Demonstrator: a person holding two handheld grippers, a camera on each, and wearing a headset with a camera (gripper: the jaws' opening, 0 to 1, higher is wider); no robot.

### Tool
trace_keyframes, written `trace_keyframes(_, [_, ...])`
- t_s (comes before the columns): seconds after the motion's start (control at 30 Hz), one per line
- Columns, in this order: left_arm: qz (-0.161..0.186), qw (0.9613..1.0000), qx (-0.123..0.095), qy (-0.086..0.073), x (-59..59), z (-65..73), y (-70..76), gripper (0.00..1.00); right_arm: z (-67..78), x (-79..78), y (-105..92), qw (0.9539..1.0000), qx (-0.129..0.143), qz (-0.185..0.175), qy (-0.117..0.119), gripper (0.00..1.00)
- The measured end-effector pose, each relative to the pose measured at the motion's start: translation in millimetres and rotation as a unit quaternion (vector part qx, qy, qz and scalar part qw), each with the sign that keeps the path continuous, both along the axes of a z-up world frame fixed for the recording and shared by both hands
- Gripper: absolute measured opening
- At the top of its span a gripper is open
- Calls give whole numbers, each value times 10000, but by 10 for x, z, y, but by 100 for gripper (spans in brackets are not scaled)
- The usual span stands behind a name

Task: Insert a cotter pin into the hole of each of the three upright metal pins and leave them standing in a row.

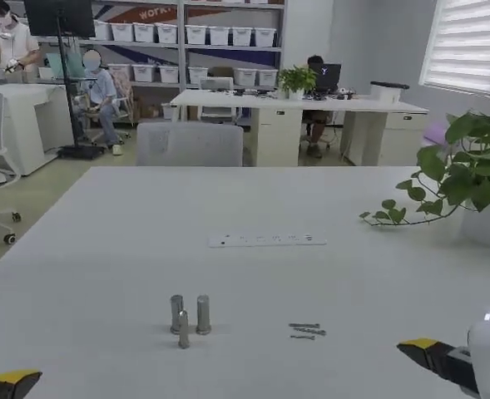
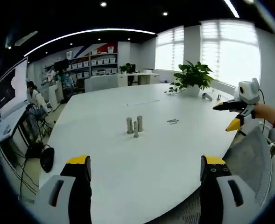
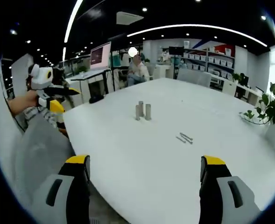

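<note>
Three short upright metal pins (image 1: 188, 317) stand clustered on the white table (image 1: 103, 249), two behind and one in front. Several small cotter pins (image 1: 307, 331) lie loose to their right. The left gripper view shows the pins (image 2: 134, 125) and cotter pins (image 2: 173, 122) well ahead of my left gripper (image 2: 146, 163), which is open and empty. My right gripper (image 3: 145, 163) is open and empty too, with the pins (image 3: 143, 111) and cotter pins (image 3: 186, 138) far ahead. In the head view the left gripper (image 1: 12, 382) and right gripper (image 1: 432, 353) sit at the table's near edge.
A white socket strip (image 1: 267, 240) is set in the table beyond the pins. A trailing plant (image 1: 465, 174) in a white pot stands at the right. A grey chair (image 1: 190, 143) stands at the far edge. People sit at desks further back.
</note>
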State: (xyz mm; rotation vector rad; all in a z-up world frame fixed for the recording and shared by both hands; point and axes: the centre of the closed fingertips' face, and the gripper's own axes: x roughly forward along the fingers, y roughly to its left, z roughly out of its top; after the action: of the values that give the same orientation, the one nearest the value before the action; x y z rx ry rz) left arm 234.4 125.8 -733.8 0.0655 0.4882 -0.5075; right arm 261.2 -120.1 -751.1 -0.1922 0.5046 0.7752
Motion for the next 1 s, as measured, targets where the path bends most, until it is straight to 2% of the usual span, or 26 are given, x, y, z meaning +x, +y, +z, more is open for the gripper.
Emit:
trace_keyframes(0.57, [-111,9999,45,-44,-8,16,-51,93,28,35,54,10000,18,42,-49,99])
trace_keyframes(0.77, [-127,9999,76,-11,-1,-21,-45,90,33,42,56,10000,51,42,-52,99])
trace_keyframes(1.0, [-93,9999,-29,-36,40,-29,-50,86,64,70,32,9998,129,11,-118,95])
